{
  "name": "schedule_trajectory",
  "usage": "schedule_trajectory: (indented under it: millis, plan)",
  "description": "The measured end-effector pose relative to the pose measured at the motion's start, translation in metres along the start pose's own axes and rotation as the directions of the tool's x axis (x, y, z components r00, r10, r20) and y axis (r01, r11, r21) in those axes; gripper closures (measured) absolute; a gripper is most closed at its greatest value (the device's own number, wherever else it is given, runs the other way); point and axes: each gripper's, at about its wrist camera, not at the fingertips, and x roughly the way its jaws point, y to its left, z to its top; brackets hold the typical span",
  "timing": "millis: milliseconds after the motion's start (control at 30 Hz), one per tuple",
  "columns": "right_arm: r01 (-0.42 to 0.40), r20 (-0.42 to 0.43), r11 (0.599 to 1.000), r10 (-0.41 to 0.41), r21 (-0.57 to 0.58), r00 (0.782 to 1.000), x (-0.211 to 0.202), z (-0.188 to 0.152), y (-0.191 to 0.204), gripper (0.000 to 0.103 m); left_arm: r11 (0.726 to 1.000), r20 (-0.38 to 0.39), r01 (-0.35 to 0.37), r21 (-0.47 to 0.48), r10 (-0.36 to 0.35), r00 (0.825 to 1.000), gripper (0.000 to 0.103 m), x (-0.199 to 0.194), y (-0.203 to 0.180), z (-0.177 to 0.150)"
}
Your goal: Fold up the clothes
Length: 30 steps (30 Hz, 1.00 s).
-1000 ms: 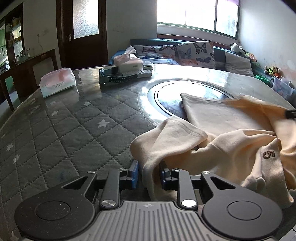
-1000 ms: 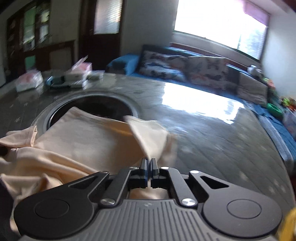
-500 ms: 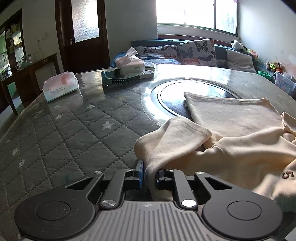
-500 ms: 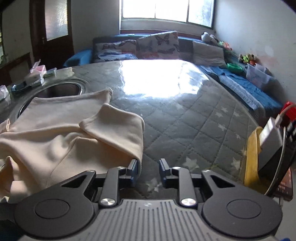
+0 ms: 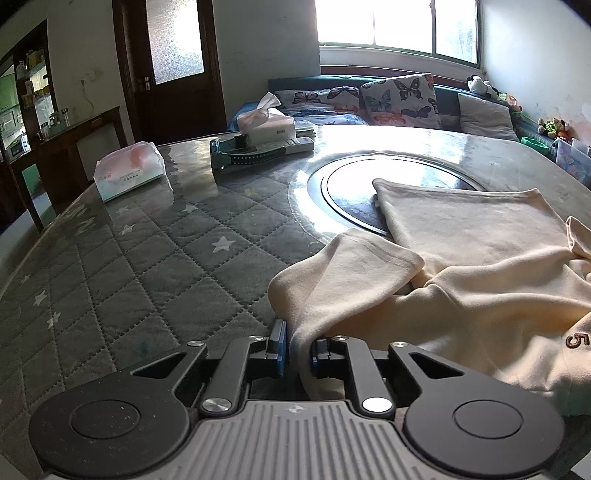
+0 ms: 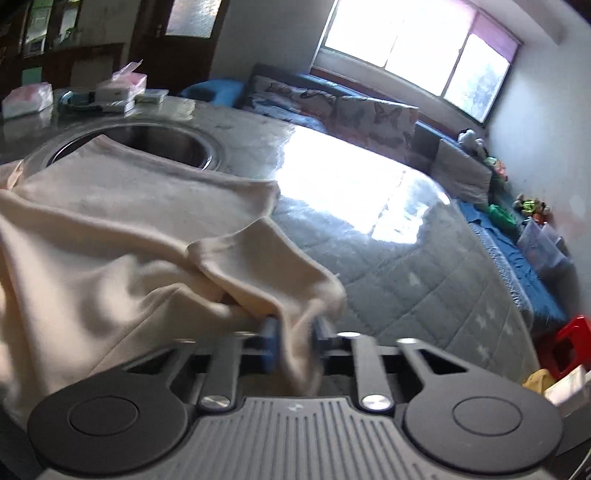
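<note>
cream shirt between both grippers' fingers

A lived-in home, the living and dining room. A large round table under a quilted star-pattern cover carries a glass turntable, tissue packs and a remote. Behind it a sofa with butterfly-print cushions stands below a bright window. Soft toys line the sill end; a dark wooden door and a sideboard stand at the left.
</note>
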Motion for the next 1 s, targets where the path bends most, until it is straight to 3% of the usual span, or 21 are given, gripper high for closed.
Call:
schedule_trajectory:
  millis: [133, 233, 367, 467, 533, 600, 700, 900, 1000]
  plan:
    - [0.103, 0.026, 0.994, -0.104, 0.03, 0.994, -0.009, 0.002, -0.019, 0.099, 1.0, -0.002, -0.003, 0.003, 0.003, 1.0, 0.09, 0.001, 0.0, 0.001]
    - [0.169, -0.014, 0.981, -0.169, 0.097, 0.986, -0.008, -0.004, -0.041, 0.099, 1.0, -0.007, -0.002, -0.008, 0.002, 1.0, 0.089, 0.002, 0.002, 0.002]
    - [0.205, -0.079, 0.964, -0.193, 0.172, 0.978, -0.006, -0.016, -0.058, 0.079, 1.0, -0.011, 0.002, -0.017, -0.002, 1.0, 0.086, 0.001, 0.004, 0.002]
    - [0.201, -0.075, 0.963, -0.19, 0.178, 0.979, -0.011, -0.02, -0.058, 0.072, 1.0, -0.01, -0.003, -0.008, 0.003, 1.0, 0.082, -0.001, 0.003, 0.001]
    - [0.181, -0.053, 0.967, -0.175, 0.179, 0.983, -0.016, -0.017, -0.055, 0.071, 1.0, -0.006, -0.001, 0.002, 0.001, 1.0, 0.082, -0.004, 0.003, 0.001]
    - [0.162, -0.031, 0.97, -0.158, 0.18, 0.987, -0.021, -0.014, -0.053, 0.065, 1.0, 0.003, -0.002, 0.016, 0.002, 1.0, 0.073, -0.009, 0.001, 0.001]
    - [0.067, 0.005, 0.981, -0.069, 0.183, 0.998, -0.029, -0.006, -0.049, 0.061, 0.999, 0.032, 0.006, 0.033, -0.007, 0.999, 0.066, -0.019, 0.002, 0.002]
    - [-0.119, 0.044, 0.981, 0.114, 0.151, 0.993, -0.025, 0.014, -0.031, 0.064, 0.997, 0.08, 0.05, 0.054, -0.054, 0.995, 0.067, -0.031, -0.002, 0.015]
    - [-0.175, 0.032, 0.975, 0.172, 0.138, 0.985, -0.012, 0.024, -0.018, 0.065, 0.994, 0.094, 0.085, 0.071, -0.091, 0.991, 0.068, -0.027, -0.014, 0.025]
